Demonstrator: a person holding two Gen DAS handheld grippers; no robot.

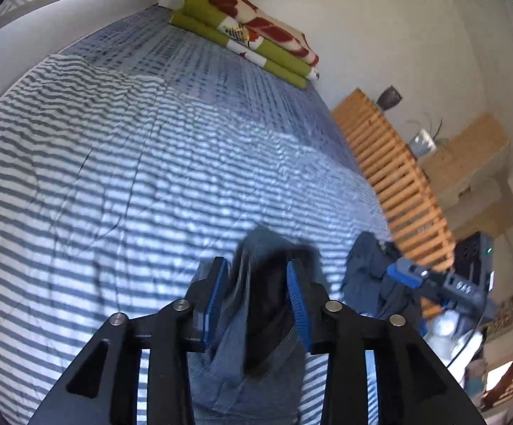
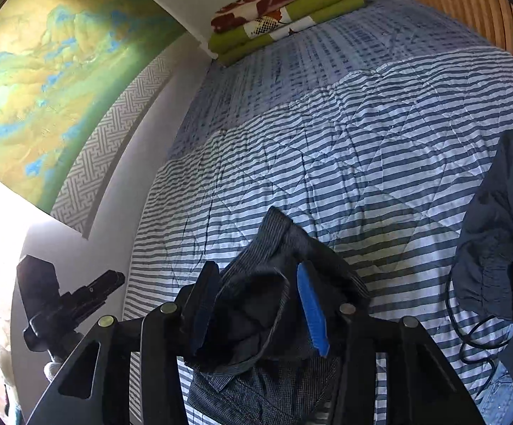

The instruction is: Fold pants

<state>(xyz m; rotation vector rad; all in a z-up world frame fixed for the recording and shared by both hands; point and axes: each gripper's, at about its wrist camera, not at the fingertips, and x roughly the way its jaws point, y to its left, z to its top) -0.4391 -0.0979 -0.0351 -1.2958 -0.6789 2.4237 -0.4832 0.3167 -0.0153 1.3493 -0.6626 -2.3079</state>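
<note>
Pants of soft grey-blue woven cloth (image 1: 256, 304) are bunched between both sets of blue pads: left claw (image 1: 257, 301) and right claw (image 2: 260, 310) each pinch a fold, lifted just above the striped quilted bed (image 2: 345, 148); limp fabric likely droops, so grip the waistband edges

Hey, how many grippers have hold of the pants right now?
2. The left gripper is shut on the grey pants above the striped bedspread; the right gripper is shut on another bunched part. Most of the garment hangs out of view below.
</note>
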